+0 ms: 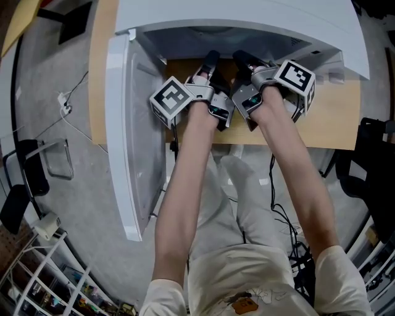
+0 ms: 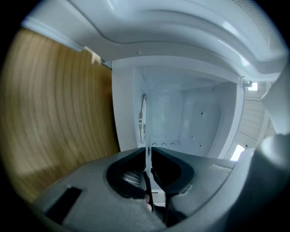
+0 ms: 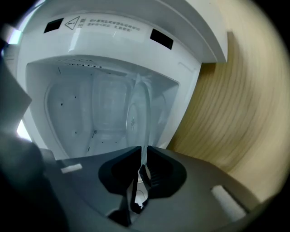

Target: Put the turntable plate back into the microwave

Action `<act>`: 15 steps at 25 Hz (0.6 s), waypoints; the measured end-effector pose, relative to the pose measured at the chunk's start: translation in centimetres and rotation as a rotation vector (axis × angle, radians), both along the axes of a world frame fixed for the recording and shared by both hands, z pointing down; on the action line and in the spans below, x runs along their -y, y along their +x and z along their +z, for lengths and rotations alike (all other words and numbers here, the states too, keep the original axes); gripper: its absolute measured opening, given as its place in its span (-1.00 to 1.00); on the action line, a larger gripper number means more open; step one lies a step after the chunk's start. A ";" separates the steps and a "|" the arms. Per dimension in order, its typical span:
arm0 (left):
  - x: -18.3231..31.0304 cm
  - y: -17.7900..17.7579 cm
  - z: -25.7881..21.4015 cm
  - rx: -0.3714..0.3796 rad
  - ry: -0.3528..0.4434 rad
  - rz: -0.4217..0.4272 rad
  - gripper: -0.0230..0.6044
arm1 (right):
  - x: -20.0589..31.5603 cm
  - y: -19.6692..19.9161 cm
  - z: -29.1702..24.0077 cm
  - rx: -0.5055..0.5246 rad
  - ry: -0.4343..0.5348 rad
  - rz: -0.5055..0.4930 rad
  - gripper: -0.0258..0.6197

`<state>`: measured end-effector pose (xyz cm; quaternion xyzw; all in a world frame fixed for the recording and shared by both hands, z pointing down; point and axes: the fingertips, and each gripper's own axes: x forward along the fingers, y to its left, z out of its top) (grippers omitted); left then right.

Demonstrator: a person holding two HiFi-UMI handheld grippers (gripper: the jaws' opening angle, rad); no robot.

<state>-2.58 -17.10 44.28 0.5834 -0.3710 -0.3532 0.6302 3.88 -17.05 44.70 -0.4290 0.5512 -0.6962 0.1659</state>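
The clear glass turntable plate (image 2: 144,118) stands on edge inside the white microwave (image 1: 247,17). In the left gripper view its rim runs straight down between the jaws, and my left gripper (image 2: 148,171) is shut on it. The right gripper view shows the same plate (image 3: 144,118) edge-on, with my right gripper (image 3: 141,170) shut on its rim. In the head view my left gripper (image 1: 212,60) and right gripper (image 1: 242,59) reach side by side into the cavity mouth. The plate itself is hard to make out there.
The microwave door (image 1: 123,123) hangs open to the left of my arms. The oven sits on a wooden table (image 1: 336,117). Its cavity walls (image 2: 204,118) enclose the grippers closely. Cables and a wire rack lie on the floor below.
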 end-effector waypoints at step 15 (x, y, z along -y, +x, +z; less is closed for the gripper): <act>-1.9 0.5 -0.9 0.052 0.049 0.045 -0.79 | 2.3 1.3 -0.8 -0.005 0.013 0.090 -0.67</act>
